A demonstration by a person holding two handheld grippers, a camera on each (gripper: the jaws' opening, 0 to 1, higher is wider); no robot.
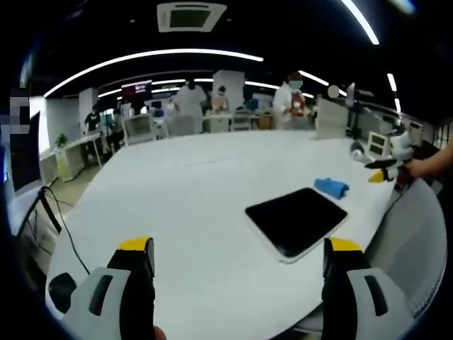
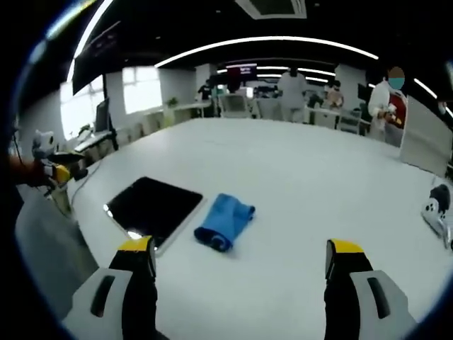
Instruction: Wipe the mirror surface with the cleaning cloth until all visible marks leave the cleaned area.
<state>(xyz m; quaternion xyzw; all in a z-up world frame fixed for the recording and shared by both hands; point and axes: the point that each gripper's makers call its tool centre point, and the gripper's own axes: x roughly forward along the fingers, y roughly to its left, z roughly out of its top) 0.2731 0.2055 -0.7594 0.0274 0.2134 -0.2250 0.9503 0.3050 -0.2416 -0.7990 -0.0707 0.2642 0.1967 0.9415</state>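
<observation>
The mirror point(image 1: 297, 219) is a dark, white-rimmed rectangle lying flat on the white table point(image 1: 184, 205), ahead and to the right of my left gripper point(image 1: 241, 249), whose jaws stand wide apart and empty. A crumpled blue cleaning cloth point(image 1: 331, 187) lies just past the mirror's far corner. In the right gripper view the cloth point(image 2: 225, 221) rests right beside the mirror point(image 2: 154, 205), both just ahead of my open, empty right gripper point(image 2: 241, 249). Each gripper appears in the other's view: the right gripper point(image 1: 386, 170) in a hand at the table's right edge, the left gripper point(image 2: 60, 170) at the far left.
A white and black device point(image 2: 439, 209) lies near the table's right edge. Several people point(image 1: 290, 95) stand among desks and chairs beyond the far end of the table. A dark monitor point(image 1: 25, 152) and cables point(image 1: 60, 212) sit off the left side.
</observation>
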